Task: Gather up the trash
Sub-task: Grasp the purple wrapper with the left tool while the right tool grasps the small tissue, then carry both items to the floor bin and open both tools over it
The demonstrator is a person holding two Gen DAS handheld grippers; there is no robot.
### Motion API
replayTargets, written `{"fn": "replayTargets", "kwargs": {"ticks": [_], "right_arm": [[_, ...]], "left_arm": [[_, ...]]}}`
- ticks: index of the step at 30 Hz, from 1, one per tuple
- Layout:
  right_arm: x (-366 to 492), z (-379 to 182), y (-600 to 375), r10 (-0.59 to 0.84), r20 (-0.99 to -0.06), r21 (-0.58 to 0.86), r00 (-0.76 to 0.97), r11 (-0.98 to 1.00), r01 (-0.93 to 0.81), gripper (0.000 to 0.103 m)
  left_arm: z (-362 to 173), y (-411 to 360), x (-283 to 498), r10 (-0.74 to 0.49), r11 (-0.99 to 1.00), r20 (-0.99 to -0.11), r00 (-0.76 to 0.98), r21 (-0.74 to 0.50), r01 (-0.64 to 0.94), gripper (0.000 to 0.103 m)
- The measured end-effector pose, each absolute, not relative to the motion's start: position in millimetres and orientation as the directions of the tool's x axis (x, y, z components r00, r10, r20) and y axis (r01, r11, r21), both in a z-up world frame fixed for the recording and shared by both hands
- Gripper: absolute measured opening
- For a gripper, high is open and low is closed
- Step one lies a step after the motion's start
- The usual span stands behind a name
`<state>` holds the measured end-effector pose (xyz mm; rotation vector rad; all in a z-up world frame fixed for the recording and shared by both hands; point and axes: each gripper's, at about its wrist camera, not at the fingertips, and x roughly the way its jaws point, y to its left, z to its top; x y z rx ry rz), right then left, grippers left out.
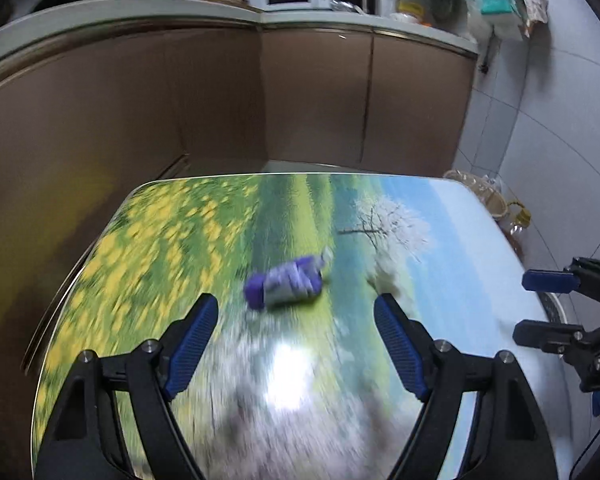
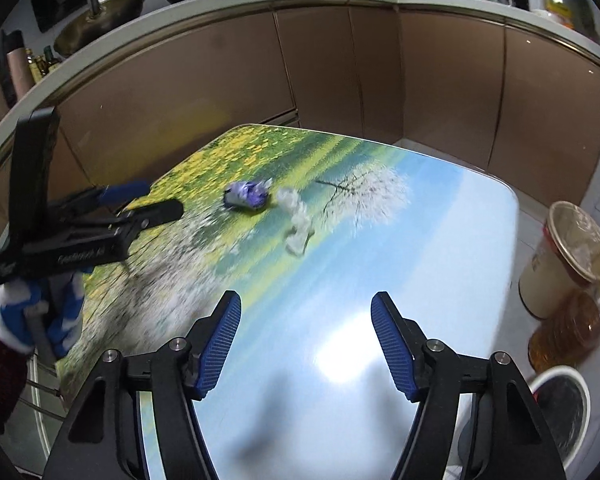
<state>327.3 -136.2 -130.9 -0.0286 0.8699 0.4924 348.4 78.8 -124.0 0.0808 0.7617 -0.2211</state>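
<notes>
Tabletop [image 2: 440, 240]: one purple wrapper [image 2: 246, 195], one white wad [image 2: 298, 220], both blurred. Left gripper [image 1: 296, 320] and right gripper [image 2: 306, 320]: jaws spread, empty.

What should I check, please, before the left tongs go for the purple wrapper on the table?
1. Left tongs open: ok, jaws wide apart.
2. Nothing held in them: ok.
3. Purple wrapper lined up ahead, between the fingers: ok, though blurred.
4. White crumpled paper apart from the wrapper: cannot tell, they lie close and the picture is blurred.
5. Right tongs out of the way: ok, open, over the blue part of the table.
6. Bin with liner ready beside the table: ok.
</notes>
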Motion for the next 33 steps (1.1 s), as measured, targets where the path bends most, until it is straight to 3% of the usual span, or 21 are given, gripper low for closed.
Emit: {"fn": "replayTargets", "kwargs": {"ticks": [7,14,16,18,19,20,33], "right_arm": [[384.4,-155.9,-106.4,0.412,-0.774,0.174,0.48,0.868,-0.465,0.063],[423.5,-176.9,-83.4,0.408,-0.799,0.183,0.442,0.865,-0.467,0.053],[430.9,-183.3,-77.9,0.402,-0.808,0.181,0.431,0.865,-0.468,0.049],[432.9,-184.9,-75.5,0.401,-0.808,0.174,0.431,0.862,-0.475,0.037],[431.7,-184.1,-75.1,0.408,-0.808,0.181,0.424,0.858,-0.482,0.02],[430.0,-183.8,-74.3,0.416,-0.806,0.186,0.42,0.853,-0.488,0.015],[341.3,-142.4,-114.0,0.604,-0.68,0.363,0.415,0.77,-0.525,0.014]], "left_arm": [[-149.9,89.5,410.9,-0.236,0.959,-0.721,0.652,-0.065,0.276,0.079],[-171.9,91.1,424.8,-0.293,0.945,-0.756,0.586,-0.134,0.299,0.079],[-177.6,93.0,421.3,-0.304,0.942,-0.763,0.571,-0.149,0.302,0.071],[-180.7,94.7,418.3,-0.323,0.936,-0.769,0.552,-0.171,0.309,0.054],[-181.9,95.1,416.1,-0.336,0.931,-0.768,0.545,-0.186,0.313,0.054],[-181.6,95.5,413.9,-0.341,0.93,-0.765,0.546,-0.19,0.315,0.05],[-131.3,87.5,331.7,-0.367,0.926,-0.696,0.617,-0.208,0.317,0.047]]}}
